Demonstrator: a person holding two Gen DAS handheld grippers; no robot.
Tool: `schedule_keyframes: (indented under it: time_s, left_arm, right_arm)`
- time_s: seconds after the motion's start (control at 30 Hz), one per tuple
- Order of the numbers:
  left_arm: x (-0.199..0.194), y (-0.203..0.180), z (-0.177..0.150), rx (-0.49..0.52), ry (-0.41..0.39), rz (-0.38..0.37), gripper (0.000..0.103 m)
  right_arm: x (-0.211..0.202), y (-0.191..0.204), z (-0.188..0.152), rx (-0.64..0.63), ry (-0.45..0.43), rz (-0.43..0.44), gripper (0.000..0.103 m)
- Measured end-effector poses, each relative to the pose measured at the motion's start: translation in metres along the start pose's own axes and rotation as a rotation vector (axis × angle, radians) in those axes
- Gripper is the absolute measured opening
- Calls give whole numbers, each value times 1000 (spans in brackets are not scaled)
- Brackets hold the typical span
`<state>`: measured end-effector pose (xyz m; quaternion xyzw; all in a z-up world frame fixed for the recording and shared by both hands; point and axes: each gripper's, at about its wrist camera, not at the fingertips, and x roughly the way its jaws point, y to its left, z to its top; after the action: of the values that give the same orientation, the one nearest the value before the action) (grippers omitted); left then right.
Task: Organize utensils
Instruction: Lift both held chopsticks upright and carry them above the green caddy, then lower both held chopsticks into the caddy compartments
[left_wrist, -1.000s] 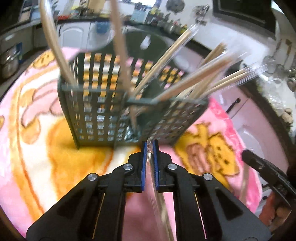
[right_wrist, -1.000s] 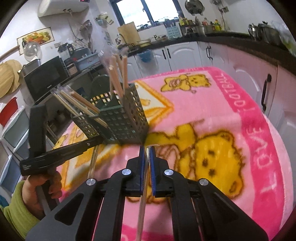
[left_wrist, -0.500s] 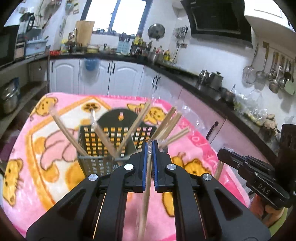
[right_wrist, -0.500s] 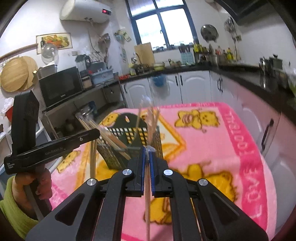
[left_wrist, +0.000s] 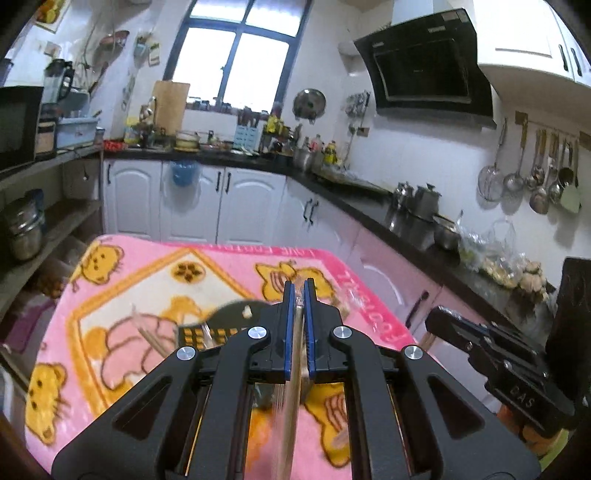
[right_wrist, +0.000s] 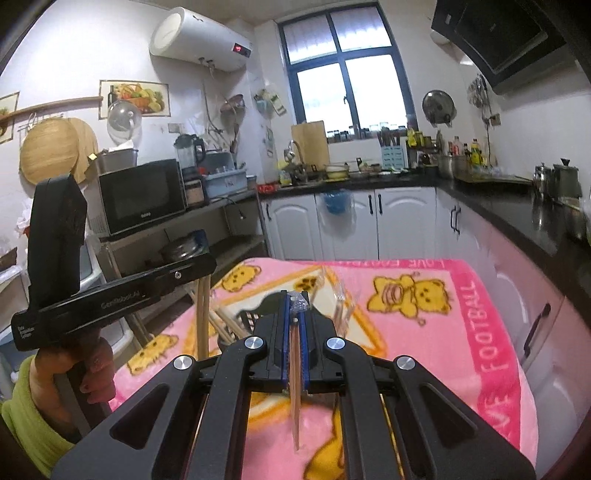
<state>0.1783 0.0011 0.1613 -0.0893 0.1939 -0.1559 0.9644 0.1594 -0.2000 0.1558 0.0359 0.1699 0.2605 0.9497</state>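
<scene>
My left gripper (left_wrist: 299, 291) is shut on a pair of plastic-wrapped wooden chopsticks (left_wrist: 290, 406) that hang down between its blue pads. My right gripper (right_wrist: 294, 301) is shut on another wrapped pair (right_wrist: 295, 387), also hanging downward. Both are raised above the dark green mesh utensil holder (left_wrist: 207, 332), which is mostly hidden behind the fingers. The holder (right_wrist: 251, 317) stands on the pink blanket with several wrapped chopsticks (right_wrist: 340, 299) sticking out of it. In the right wrist view the left gripper (right_wrist: 207, 264) shows at the left, its chopsticks (right_wrist: 201, 317) dangling. The right gripper (left_wrist: 434, 319) shows at the right of the left wrist view.
A pink cartoon-bear blanket (right_wrist: 443, 332) covers the table. White cabinets and a black counter (left_wrist: 369, 206) with pots run along the back and right. A shelf with a microwave (right_wrist: 142, 195) stands to the left. A hand in a green sleeve (right_wrist: 33, 398) holds the left gripper.
Both grippers have risen with their chopsticks still clamped. The holder has dropped low in both views and is now mostly hidden behind the fingers, and the kitchen walls fill the frames.
</scene>
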Motion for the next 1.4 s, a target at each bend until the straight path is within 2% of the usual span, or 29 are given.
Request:
schedule_keyframes:
  time_s: [0.33, 0.83, 1.17, 1.4]
  left_arm:
    - [-6, 1, 40, -16, -107, 21, 3]
    - [15, 2, 78, -41, -195, 64, 3]
    - [47, 7, 88, -72, -204, 85, 3]
    - [70, 11, 82, -56, -181, 109, 3]
  right_arm:
    - [0, 8, 25, -27, -44, 4, 5]
    - [19, 6, 60, -8, -87, -5, 5]
    - [39, -1, 80, -23, -120, -43, 5]
    - [63, -15, 80, -5, -83, -55, 5]
